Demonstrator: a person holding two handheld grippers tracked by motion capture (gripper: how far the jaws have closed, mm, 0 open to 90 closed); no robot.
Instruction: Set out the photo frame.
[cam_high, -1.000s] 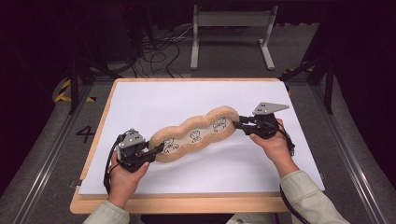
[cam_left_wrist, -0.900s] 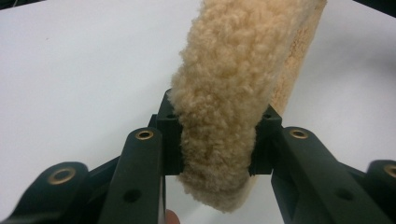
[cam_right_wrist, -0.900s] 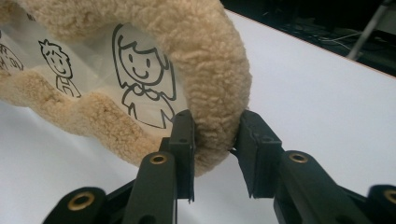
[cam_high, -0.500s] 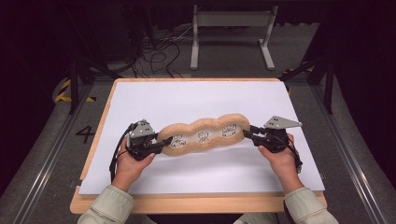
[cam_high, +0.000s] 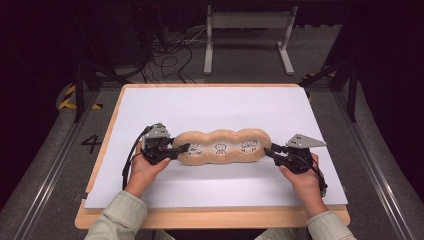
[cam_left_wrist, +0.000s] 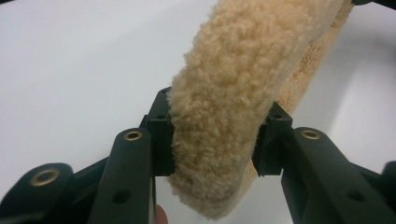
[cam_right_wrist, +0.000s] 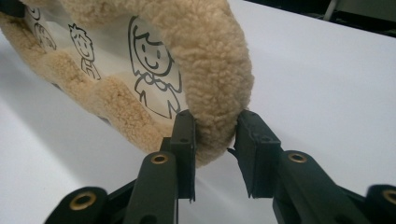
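Fleece: tan and curly, it covers a long plush cushion (cam_high: 221, 147) with three lobes, printed along its pale face with line drawings of little figures (cam_right_wrist: 154, 74).
Cushion's place: it stretches crosswise over the near half of the white sheet (cam_high: 215, 107), held at both ends between the two grippers; in the gripper views its ends stand clear of the sheet (how much of its middle rests on the sheet I cannot tell).
Left gripper (cam_high: 176, 149): at the cushion's left end, pointing along the cushion. In the left gripper view the fleece edge (cam_left_wrist: 224, 116) sits between its black jaws, and both pads touch the pile. Its jaws have just been opening, with the cushion between them, and the pads press on the fleece.
Right gripper (cam_high: 271, 151): at the cushion's right end, pointing back toward the other gripper. In the right gripper view its jaws are clamped on the rounded end (cam_right_wrist: 217, 112), the fleece pinched narrow between the pads.
Hands: the left hand (cam_high: 145, 167) and the right hand (cam_high: 300, 175) come in from the near edge, each in a pale green sleeve (cam_high: 117, 220).
Table: a wooden board (cam_high: 210, 220) under the white sheet, its rim bare along the near edge.
Floor: dark, with a marked number four (cam_high: 91, 143) to the left and a grey metal stand (cam_high: 247, 35) behind the table.
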